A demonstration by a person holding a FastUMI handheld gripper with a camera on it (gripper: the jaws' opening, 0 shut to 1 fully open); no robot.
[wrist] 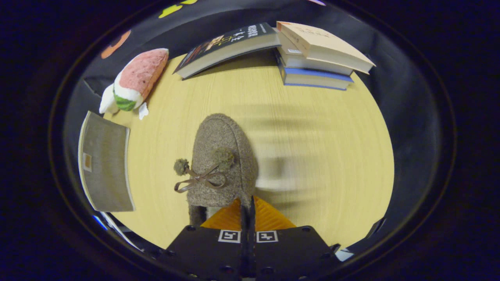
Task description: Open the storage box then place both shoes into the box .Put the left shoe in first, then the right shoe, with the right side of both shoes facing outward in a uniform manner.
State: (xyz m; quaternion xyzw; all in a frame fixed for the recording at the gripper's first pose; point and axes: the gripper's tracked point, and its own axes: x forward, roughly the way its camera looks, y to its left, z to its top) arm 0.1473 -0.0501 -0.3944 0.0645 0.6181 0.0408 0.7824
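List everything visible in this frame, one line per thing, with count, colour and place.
Shoe: one, grey-brown fuzzy, with a bow and pompoms, held at its rim between the fingers, toe pointing away over the table.
Table: one, light wood, under everything.
Plush toy: one, pink, white and green, far beyond the shoe, off to one side.
Leaning book: one, dark cover, at the far table edge, propped on the stack.
Book stack: three, beige, white and blue, far edge.
Grey book: one, flat beside the shoe.
Gripper: one, fingers closed on the shoe's rim.
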